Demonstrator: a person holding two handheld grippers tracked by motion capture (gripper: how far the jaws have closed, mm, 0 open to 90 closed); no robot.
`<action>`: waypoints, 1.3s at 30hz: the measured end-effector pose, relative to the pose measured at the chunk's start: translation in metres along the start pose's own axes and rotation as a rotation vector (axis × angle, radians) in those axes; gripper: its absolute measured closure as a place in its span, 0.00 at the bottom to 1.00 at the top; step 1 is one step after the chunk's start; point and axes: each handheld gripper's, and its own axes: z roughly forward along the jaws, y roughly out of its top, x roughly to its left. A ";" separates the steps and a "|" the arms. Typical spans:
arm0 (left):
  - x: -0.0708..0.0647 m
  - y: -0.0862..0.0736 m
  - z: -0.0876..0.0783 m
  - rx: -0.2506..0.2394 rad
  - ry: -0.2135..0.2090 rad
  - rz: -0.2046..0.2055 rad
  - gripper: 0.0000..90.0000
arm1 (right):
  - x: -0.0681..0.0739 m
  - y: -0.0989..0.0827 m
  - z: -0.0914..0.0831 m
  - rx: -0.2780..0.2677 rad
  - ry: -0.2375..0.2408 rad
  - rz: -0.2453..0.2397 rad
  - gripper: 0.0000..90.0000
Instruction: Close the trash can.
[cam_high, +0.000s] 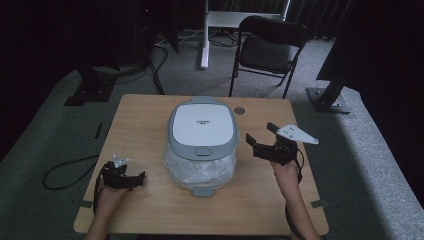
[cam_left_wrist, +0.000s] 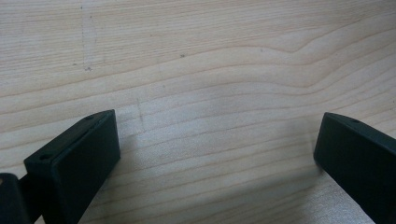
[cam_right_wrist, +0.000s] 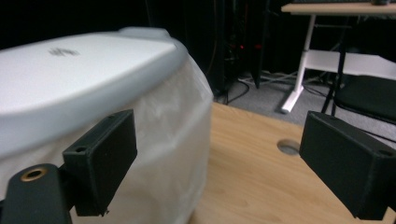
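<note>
While right claw (cam_high: 260, 138) gapes beside cooker (cam_high: 202, 142), chair (cam_high: 270, 47) behind.

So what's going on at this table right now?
A person sits at a wooden table with a gripper in each hand. In the middle stands a white bin with a grey-rimmed lid, shut, and a white bag liner showing below it. The right gripper is raised beside the bin's right side, jaws open, touching nothing. The left gripper rests low over bare wood, also open. Nothing is held.
</note>
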 end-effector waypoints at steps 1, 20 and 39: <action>0.000 0.000 0.000 0.000 0.000 0.000 0.01 | 0.000 0.000 0.000 0.000 0.000 0.000 0.12; 0.000 0.000 0.000 0.002 0.000 0.003 0.01 | -0.031 -0.057 -0.001 0.055 -0.092 0.063 0.12; 0.000 0.000 0.000 0.002 0.000 0.002 0.01 | -0.073 -0.117 -0.009 0.153 -0.278 0.153 0.12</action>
